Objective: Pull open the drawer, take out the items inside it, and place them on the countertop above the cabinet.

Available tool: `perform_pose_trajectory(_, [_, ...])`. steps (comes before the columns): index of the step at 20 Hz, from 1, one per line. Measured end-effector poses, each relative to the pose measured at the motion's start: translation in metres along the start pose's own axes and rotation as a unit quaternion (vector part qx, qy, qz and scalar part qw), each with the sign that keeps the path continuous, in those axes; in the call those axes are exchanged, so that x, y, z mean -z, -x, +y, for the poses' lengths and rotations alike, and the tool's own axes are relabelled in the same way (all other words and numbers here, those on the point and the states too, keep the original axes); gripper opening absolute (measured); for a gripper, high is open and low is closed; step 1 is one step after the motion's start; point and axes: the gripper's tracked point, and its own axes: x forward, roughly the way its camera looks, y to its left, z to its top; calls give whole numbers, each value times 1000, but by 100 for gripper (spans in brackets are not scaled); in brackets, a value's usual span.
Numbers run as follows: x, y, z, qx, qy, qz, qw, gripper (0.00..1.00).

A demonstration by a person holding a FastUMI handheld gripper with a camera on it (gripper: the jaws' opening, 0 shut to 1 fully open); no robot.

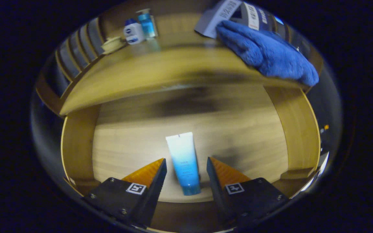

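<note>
So you've got the gripper (186,168) angled down into the open drawer (76,142), fingers spread either side of the tube (184,161), not touching it; tube lies near the drawer's front edge.

Open drawer, one item inside, others on countertop.
My light wooden drawer (76,145) stands pulled open; a white-to-blue squeeze tube (183,161) lies flat on its floor, cap toward me, between my parted fingers. Wooden countertop (147,71) bears a blue fluffy cloth (264,51), box (219,13), small bottles (139,27).
</note>
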Motion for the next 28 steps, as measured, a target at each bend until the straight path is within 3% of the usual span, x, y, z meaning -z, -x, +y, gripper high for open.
perform_pose_trajectory(3, [5,-3,1,3,20,21,1000,78])
perform_pose_trajectory(6, [5,-7,1,14,36,39,998,51])
perform_pose_trajectory(7, [7,-6,3,7,34,37,999,52])
perform_pose_trajectory(8, [4,-3,4,1,33,25,999,42])
perform_pose_trajectory(16, [-28,90,13,-52,19,-119,991,42])
perform_pose_trajectory(19, [-47,139,20,-78,-4,-191,978,42])
perform_pose_trajectory(23, [-76,212,29,-124,-30,-292,948,41])
perform_pose_trajectory(25, [-90,243,33,-125,-33,-338,932,41])
perform_pose_trajectory(28, [-114,263,34,-101,-15,-376,921,41])
